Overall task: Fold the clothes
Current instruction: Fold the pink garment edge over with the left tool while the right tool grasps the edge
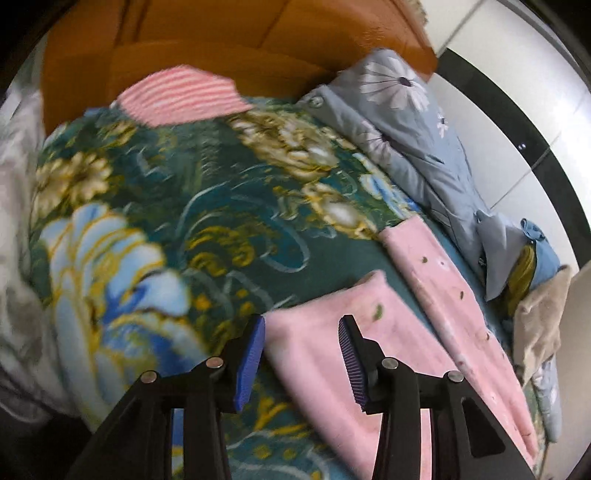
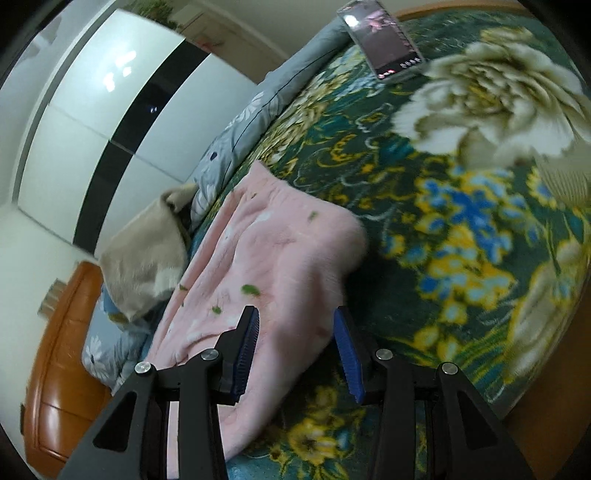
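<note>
- Your left gripper point(image 1: 301, 363) has its jaws standing apart with nothing pinched; the pink fleece trousers point(image 1: 369, 350) lie on the bed under and just ahead of them, not between the pads.
- Your right gripper point(image 2: 293, 354) is likewise parted and empty, hanging over the same pink garment point(image 2: 266, 266), whose near corner runs beneath the gap in the jaws.
- My reading of progress: the trousers lie spread on the floral blanket point(image 1: 177, 192), and in the left view two long pink panels run away from the jaws, to the right of them, with a strip of blanket between. That looks like legs laid out flat or at most a first fold; no compact bundle is finished.
- Left to do, as I judge it: bring the legs together, then fold lengthwise into a neat stack.
- Count: one pink pair of trousers; one pink-and-white striped piece point(image 1: 181, 94) far ahead of the left jaws by the wooden headboard point(image 1: 184, 33); one beige garment point(image 2: 147, 254) to the left of the right jaws; one phone point(image 2: 384, 40) far ahead of them; grey-blue flowered bedding point(image 1: 406, 122) along the bed's edge.
</note>
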Motion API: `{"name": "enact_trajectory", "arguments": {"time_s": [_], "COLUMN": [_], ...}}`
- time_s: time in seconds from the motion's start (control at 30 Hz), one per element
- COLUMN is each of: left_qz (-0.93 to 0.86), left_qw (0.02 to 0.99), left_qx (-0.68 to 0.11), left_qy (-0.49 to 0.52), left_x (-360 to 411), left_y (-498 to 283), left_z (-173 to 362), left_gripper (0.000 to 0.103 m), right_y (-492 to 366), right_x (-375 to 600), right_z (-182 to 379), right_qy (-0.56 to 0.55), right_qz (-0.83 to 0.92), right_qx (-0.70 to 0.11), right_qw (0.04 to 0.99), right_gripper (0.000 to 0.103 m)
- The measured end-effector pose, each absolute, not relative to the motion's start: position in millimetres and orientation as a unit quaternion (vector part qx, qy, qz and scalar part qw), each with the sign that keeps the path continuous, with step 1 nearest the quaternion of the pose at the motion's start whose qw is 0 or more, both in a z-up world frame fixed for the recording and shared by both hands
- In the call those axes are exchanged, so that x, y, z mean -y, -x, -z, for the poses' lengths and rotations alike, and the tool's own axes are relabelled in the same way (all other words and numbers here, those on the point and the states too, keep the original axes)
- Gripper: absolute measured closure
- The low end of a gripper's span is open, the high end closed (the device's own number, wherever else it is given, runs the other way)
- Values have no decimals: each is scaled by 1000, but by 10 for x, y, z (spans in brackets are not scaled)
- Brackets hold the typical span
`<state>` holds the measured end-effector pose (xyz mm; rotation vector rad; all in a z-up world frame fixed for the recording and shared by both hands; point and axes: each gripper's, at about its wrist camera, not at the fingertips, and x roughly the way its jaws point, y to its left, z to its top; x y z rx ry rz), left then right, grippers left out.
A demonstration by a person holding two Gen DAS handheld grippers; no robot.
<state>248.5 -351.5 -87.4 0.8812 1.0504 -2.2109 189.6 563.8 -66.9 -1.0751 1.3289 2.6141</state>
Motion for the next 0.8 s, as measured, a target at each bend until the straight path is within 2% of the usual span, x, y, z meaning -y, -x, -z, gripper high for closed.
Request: {"name": "enact_trajectory", "arguments": {"time_s": [0.3,0.5,0.53,0.57,0.6,0.63,0.8], "left_qz": [789,803,803,801,798,796,801], "left_qw": [201,167,168,170,172,173,137], "left_qx": [-476,-473,-475,-479,-484,-490,-531], "left_qy": [-332,-321,-318,-316,-314,-310,-240], "left_x": [3538,3442,3443,3460,3477,3495,3598], "left_y": [-2745,-2498,-2491,-2492,-2493,-2498,-2621], "left_z": [1227,1266,1272,1288,1305,1313,1050], "left_gripper": [57,60,63,74,90,96,99], "right_y": [-1733,-1664,-1670,-1676,-1682,-1683,-1789], "right_x": [-5555,-5511,-5515,-5519,-5523,-5519,-5553], "right_z": [832,875,887,899,911,912,705], "right_qy": [349,342,339,336,333,331,293], "right_qz": [-820,-813,-811,-808,-806,-804,-808], "right_qx": [-454,-471,-478,-484,-490,-494,-510], "right_qw": [-6,-9,-8,-8,-7,-6,-20], "right_gripper": [60,60,63,68,84,96,98]}}
